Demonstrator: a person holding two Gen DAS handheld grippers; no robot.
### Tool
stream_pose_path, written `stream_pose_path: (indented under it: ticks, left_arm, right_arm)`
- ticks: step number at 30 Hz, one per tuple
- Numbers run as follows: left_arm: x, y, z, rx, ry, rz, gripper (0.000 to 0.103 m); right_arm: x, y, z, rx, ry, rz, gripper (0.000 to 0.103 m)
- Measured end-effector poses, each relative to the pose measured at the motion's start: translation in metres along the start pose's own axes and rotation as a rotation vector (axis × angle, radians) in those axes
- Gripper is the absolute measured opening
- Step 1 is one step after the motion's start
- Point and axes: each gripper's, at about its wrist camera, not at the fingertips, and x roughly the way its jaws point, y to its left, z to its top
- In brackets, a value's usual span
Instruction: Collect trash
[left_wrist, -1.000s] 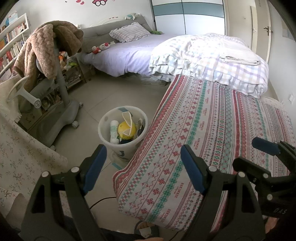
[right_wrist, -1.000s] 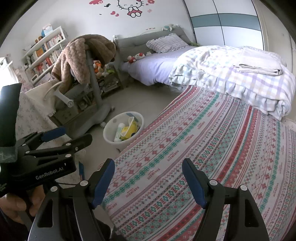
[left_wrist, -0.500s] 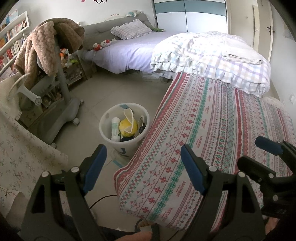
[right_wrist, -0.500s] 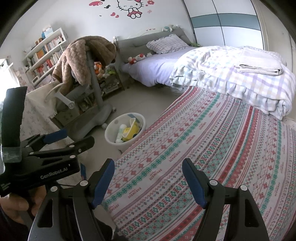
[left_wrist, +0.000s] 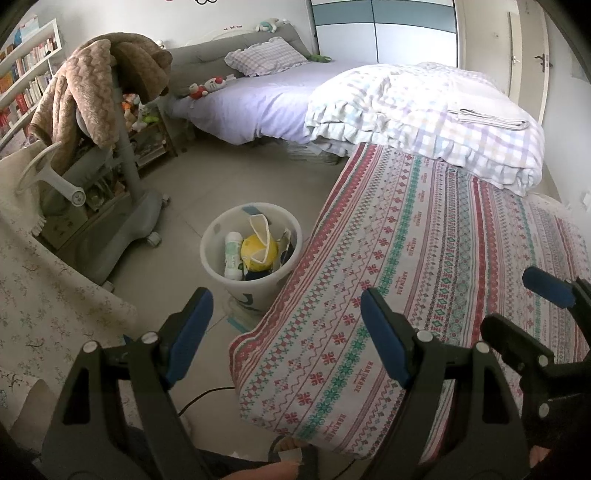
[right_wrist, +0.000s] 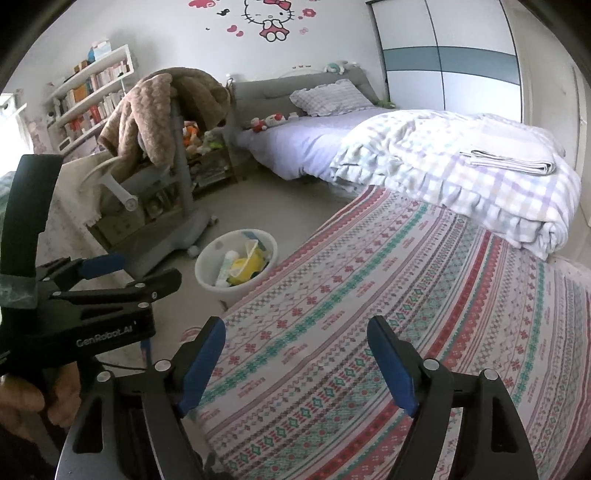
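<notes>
A white bin (left_wrist: 255, 291) stands on the floor beside the patterned bed cover (left_wrist: 443, 258). It holds a yellow wrapper (left_wrist: 255, 251), a white bottle (left_wrist: 232, 254) and other trash. My left gripper (left_wrist: 284, 302) hovers open above and short of the bin, with nothing between its fingers. In the right wrist view the bin (right_wrist: 207, 273) sits ahead to the left. My right gripper (right_wrist: 295, 325) hangs over the cover's near corner, its jaws opening with nothing between them. Each gripper shows in the other's view: the right gripper (left_wrist: 513, 301) and the left gripper (right_wrist: 147, 267).
A grey wheeled stand (left_wrist: 122, 206) draped with a brown blanket (left_wrist: 92, 92) is left of the bin. A floral cloth (left_wrist: 44, 295) hangs at near left. A bed with a checked quilt (left_wrist: 424, 110) lies behind. A black cable (left_wrist: 207, 395) runs on the floor by a person's foot (left_wrist: 288, 450).
My right gripper's fingers have spread slightly wider. Both hands and the bin stay where they were.
</notes>
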Motion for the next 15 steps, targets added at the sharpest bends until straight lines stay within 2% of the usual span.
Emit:
stream_pose_path:
  ticks: [15]
  left_arm:
    - [0.0011, 0.004, -0.0004, 0.0, 0.005, -0.001, 0.085]
  right_arm:
    - [0.0011, 0.0031, -0.0033, -0.005, 0.003, 0.001, 0.081]
